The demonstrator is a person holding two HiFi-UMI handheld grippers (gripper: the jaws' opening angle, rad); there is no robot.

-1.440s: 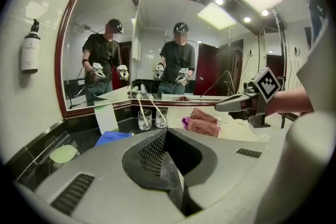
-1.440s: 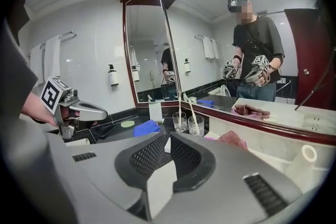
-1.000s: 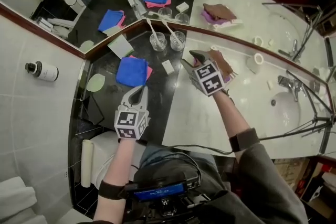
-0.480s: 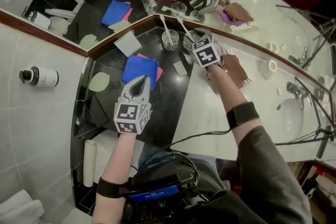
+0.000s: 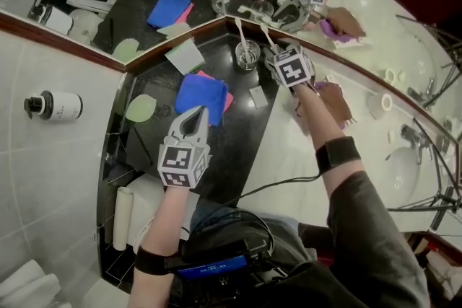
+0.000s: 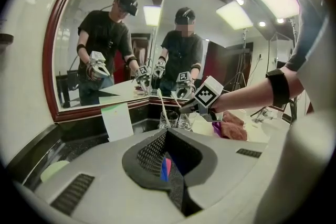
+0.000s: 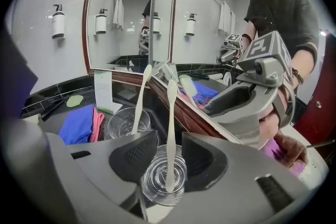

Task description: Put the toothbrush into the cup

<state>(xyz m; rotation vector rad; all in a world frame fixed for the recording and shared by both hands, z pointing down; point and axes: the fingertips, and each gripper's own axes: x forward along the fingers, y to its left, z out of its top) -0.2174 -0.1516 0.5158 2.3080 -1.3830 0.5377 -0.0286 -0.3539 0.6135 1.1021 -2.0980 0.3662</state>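
**Right gripper** (image 5: 273,55): fingers released and parted, having just been closing. The handle of the toothbrush (image 7: 170,129) stands in the gap between them and touches neither pad. No grip is seen.

**Toothbrush:** pale, upright, head at 12 o'clock, its foot on the bottom of the cup (image 7: 153,183).

**Cup:** clear and round. It sits just beyond the right gripper's pads, on the black part of the table (image 5: 232,141), in the corner where the two mirror panes meet.

**Second cup** (image 7: 127,124): clear, at 10 o'clock from the first in the right gripper view, near it but apart. A second toothbrush (image 7: 139,105) leans inside.

**Left gripper** (image 5: 198,115): fingers clenched together with nothing between them. In the head view the tip is over the 6 o'clock edge of the blue cloth (image 5: 202,92). Contact cannot be told.

**Blue cloth:** folded, lying on a pink cloth (image 5: 228,102) that shows along its 3 o'clock edge.

**White card** (image 5: 185,55): at 11 o'clock from the blue cloth.

**Green disc** (image 5: 141,108): flat on the table, at 9 o'clock from the blue cloth.

**Small white block** (image 5: 258,97): at 3 o'clock from the blue cloth, just beside the pink edge.

**Brown cloth** (image 5: 336,103): on the pale part of the table, at 4 o'clock from the right gripper.

**Bottle** (image 5: 54,106): white with a dark cap, on the tiled wall at 9 o'clock in the head view.
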